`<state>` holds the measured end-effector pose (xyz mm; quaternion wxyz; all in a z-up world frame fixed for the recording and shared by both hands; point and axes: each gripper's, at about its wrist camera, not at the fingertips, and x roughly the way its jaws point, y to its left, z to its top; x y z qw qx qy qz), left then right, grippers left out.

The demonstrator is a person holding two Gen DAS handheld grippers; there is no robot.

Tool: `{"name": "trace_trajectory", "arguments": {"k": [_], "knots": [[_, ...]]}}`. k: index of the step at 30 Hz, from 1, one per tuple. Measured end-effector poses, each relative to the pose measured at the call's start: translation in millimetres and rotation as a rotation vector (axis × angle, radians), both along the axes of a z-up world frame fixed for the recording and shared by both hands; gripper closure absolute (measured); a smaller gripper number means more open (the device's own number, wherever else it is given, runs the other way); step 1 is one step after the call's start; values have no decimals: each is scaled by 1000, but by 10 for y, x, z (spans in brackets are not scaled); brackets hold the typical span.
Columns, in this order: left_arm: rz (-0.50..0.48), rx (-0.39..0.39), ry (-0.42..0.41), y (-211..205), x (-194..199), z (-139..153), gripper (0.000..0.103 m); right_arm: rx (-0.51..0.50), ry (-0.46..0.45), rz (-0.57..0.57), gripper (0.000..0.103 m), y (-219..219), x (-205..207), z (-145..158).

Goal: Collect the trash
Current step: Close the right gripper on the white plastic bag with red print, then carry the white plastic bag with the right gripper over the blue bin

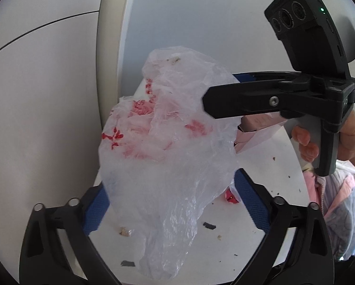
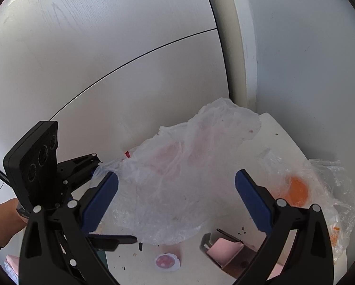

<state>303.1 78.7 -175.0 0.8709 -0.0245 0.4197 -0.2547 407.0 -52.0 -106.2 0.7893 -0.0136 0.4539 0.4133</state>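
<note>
Red print on the plastic bag (image 1: 168, 142) is crumpled, unreadable.

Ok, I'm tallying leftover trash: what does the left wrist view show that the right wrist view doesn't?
Left wrist only: a pile of pink and grey clothes and the right hand. Right wrist only: a clear bag with something orange inside, a round pink lid and the left hand. Both: the white plastic bag and the crumb-strewn table.
</note>
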Motion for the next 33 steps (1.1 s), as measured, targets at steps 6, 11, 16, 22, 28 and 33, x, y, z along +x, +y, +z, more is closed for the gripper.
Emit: {"name": "trace_trajectory", "arguments": {"k": [6, 11, 16, 22, 28, 33], "knots": [[-15, -19, 1, -33, -35, -9, 64, -20, 13, 27, 54, 66, -45, -11], [-19, -26, -4, -19, -95, 44, 94, -15, 11, 11, 80, -10, -103, 62], [-24, -23, -27, -54, -177, 188, 97, 14, -5, 0, 81, -165, -257, 228], [-22, 2, -69, -80, -366, 481, 97, 38, -37, 7, 81, -348, -536, 532], [-6, 30, -102, -71, -689, 751, 97, 58, -73, 23, 81, -587, -975, 764], [24, 50, -105, -17, -1059, 836, 97, 78, -74, 48, 81, -594, -1280, 817]]}}
